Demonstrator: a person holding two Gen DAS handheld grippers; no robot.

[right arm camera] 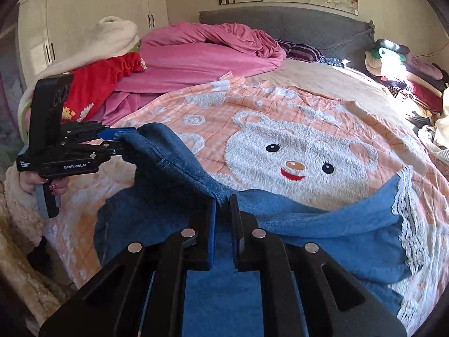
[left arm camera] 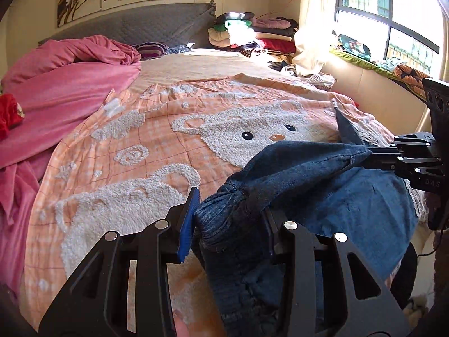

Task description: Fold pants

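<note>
Below the left claw (left arm camera: pixel 228 224), the pants (left arm camera: pixel 336 196) run out past the picture's bottom edge. Its right finger is buried in the bunched waistband. Behind the right claw (right arm camera: pixel 223 233), the black frame hides more denim. The hand (right arm camera: pixel 42 186) under the far claw is mostly covered.
</note>
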